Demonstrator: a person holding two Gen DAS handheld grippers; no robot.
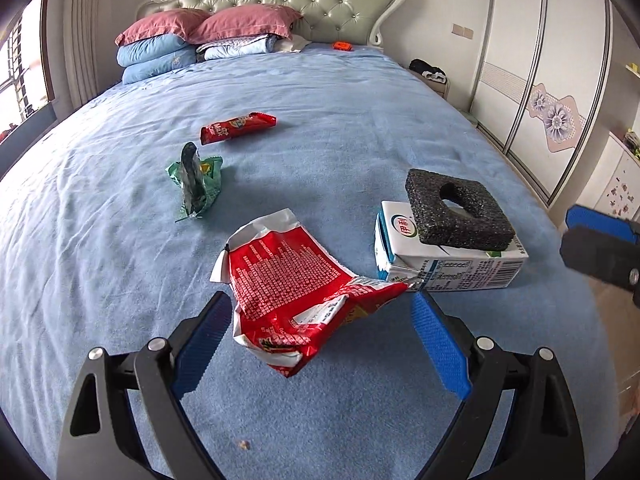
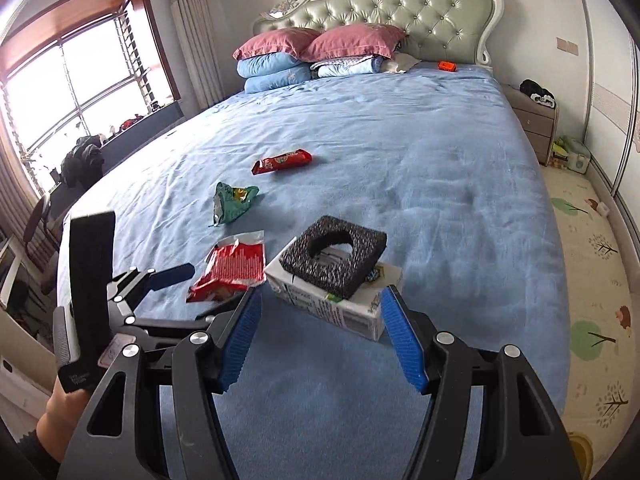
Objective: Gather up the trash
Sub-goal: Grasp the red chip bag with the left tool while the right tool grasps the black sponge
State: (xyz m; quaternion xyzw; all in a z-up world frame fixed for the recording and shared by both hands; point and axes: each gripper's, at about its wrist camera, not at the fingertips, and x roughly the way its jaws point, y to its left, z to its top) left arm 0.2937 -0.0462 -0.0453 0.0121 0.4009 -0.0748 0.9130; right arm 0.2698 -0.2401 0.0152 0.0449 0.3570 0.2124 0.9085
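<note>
Left gripper (image 1: 322, 320) stood wide open over the blue bedspread (image 1: 340, 120), its pads flanking but clear of the torn red snack wrapper (image 1: 296, 280). Right gripper (image 2: 320, 332) gaped empty before the milk carton (image 2: 340, 304) topped by a black foam block (image 2: 334, 258). Green wrapper (image 2: 232, 202) and red snack bar (image 2: 282, 161) lay farther up the bed.

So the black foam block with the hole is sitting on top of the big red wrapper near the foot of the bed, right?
Not quite. The black foam block sits on the white milk carton, not on the big red wrapper, which lies beside the carton on the blue bedspread. The left wrist view shows it; the right wrist view agrees.
</note>
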